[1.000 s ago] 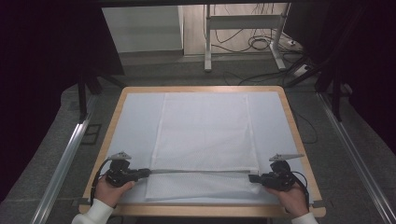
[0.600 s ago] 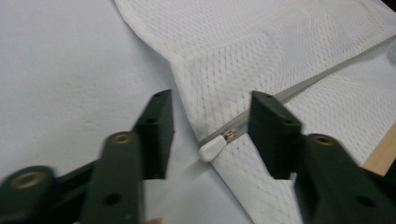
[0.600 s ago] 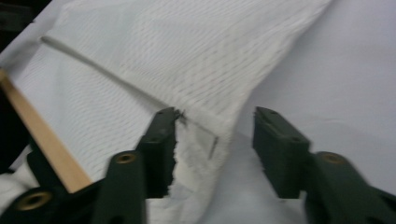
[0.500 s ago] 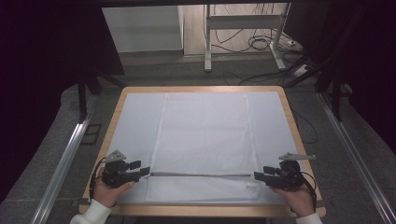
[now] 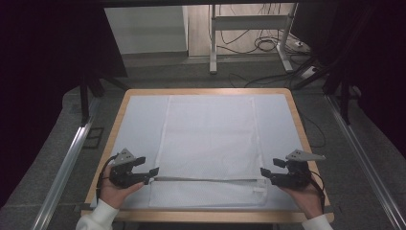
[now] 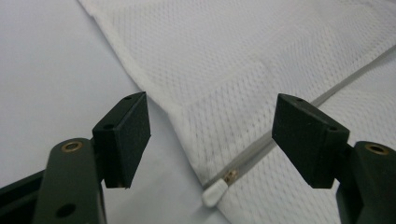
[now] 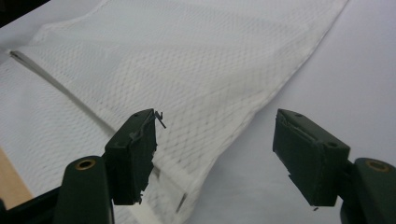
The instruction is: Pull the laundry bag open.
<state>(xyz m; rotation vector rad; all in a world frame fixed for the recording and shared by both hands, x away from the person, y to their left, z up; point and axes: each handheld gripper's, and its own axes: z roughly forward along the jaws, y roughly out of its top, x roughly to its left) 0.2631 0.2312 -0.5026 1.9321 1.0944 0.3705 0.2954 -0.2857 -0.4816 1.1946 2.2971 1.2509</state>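
Note:
A white mesh laundry bag lies flat in the middle of the table, with a grey zipper running across it near the front. My left gripper is open at the zipper's left end; its own view shows the white zipper end tab between the jaws and the mesh bag beyond. My right gripper is open at the bag's right edge. In the right gripper view the mesh bag and grey zipper lie ahead of the spread jaws.
A pale blue-white cloth covers the wooden table. Metal rails flank the table on the floor. A desk frame with cables stands beyond the far edge.
Both grippers have let go of the zipper line and opened, each drawing outward toward the bag's side edges. The bag lies flat again.

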